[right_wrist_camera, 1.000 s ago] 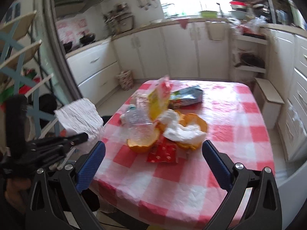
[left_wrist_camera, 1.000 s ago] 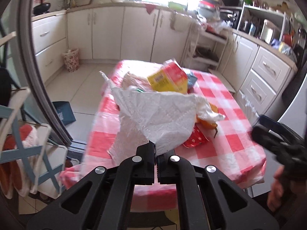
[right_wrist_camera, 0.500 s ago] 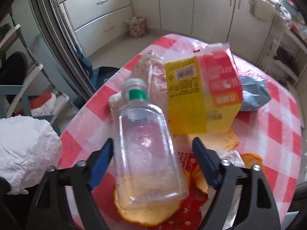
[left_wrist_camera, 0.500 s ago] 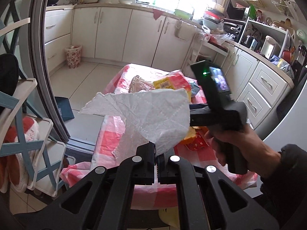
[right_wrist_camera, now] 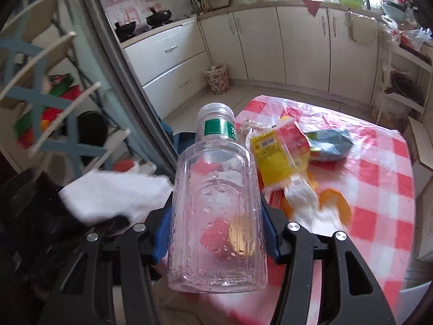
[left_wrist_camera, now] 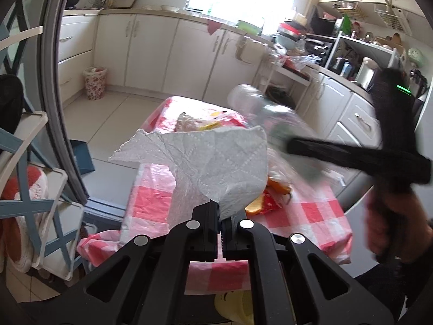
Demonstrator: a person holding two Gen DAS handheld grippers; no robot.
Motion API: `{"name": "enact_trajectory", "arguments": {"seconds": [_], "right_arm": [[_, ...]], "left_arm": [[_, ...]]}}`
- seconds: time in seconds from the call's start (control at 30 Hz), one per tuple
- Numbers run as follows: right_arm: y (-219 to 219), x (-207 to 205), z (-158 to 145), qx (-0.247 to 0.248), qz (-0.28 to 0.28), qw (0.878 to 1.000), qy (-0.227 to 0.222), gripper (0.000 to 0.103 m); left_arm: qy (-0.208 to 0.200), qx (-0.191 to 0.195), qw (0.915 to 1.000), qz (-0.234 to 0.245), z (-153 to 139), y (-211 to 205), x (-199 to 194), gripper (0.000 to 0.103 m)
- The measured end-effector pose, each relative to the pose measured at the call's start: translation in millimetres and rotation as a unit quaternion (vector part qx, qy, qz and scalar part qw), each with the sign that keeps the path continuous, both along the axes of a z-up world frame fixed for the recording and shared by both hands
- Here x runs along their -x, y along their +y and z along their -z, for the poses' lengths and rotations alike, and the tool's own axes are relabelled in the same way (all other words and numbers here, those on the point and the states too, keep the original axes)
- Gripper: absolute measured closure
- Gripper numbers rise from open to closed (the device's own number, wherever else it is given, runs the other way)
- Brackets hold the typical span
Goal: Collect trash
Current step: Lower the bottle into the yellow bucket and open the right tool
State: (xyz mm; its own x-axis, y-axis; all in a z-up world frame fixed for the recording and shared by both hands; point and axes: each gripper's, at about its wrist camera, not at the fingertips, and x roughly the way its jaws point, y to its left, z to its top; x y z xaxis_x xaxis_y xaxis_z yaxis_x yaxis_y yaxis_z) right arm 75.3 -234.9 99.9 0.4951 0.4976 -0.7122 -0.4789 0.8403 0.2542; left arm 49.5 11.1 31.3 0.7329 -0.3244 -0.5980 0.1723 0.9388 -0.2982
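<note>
My left gripper (left_wrist_camera: 220,218) is shut on a crumpled white paper towel (left_wrist_camera: 216,162), held up in front of the table's near edge. My right gripper (right_wrist_camera: 216,224) is shut on a clear plastic bottle (right_wrist_camera: 217,208) with a green neck band, lifted above the table. The bottle shows blurred in the left wrist view (left_wrist_camera: 270,119). The paper towel shows at left in the right wrist view (right_wrist_camera: 113,197). On the red-checked tablecloth (right_wrist_camera: 379,189) lie a yellow-red carton (right_wrist_camera: 281,154), a blue-grey packet (right_wrist_camera: 330,145), orange peels (right_wrist_camera: 335,203) and a white tissue (right_wrist_camera: 300,197).
A floral waste basket (right_wrist_camera: 217,78) stands by the white cabinets across the floor, also in the left wrist view (left_wrist_camera: 94,82). A blue-and-white rack (left_wrist_camera: 29,189) stands left of the table. A grey door frame (left_wrist_camera: 51,81) rises at left. Cluttered counters line the right wall.
My right gripper has closed on the bottle and lifted it off the table, drawing back. The left gripper keeps holding the paper towel in about the same place.
</note>
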Motion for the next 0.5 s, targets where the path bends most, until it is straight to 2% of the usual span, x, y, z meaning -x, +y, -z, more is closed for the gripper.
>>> {"name": "enact_trajectory", "arguments": {"seconds": [0.07, 0.17, 0.27, 0.33, 0.4, 0.5], "right_arm": [[-18.8, 37.8, -5.9, 0.010, -0.010, 1.000, 0.014, 0.048], [-43.7, 93.5, 5.3, 0.042, -0.029, 0.996, 0.070, 0.048], [-54.7, 138.4, 31.5, 0.128, -0.046, 0.984, 0.118, 0.048], [-55.4, 159.0, 60.4, 0.195, -0.059, 0.967, 0.156, 0.048], [-47.9, 164.8, 95.2, 0.262, -0.081, 0.944, 0.185, 0.048], [-33.1, 156.9, 152.1, 0.318, -0.116, 0.913, 0.227, 0.048]], "left_arm": [[-0.005, 0.004, 0.9998, 0.017, 0.0, -5.0, 4.0, 0.101], [-0.005, 0.013, 0.9991, 0.041, 0.8, -13.4, 9.8, 0.101], [-0.011, 0.016, 0.9976, 0.066, -1.9, -24.1, 20.0, 0.101], [-0.017, 0.018, 0.9963, 0.083, -5.8, -33.0, 28.3, 0.101], [-0.022, 0.019, 0.9946, 0.100, -9.7, -42.7, 38.1, 0.101], [-0.030, 0.020, 0.9905, 0.132, -16.7, -56.4, 58.7, 0.101]]}}
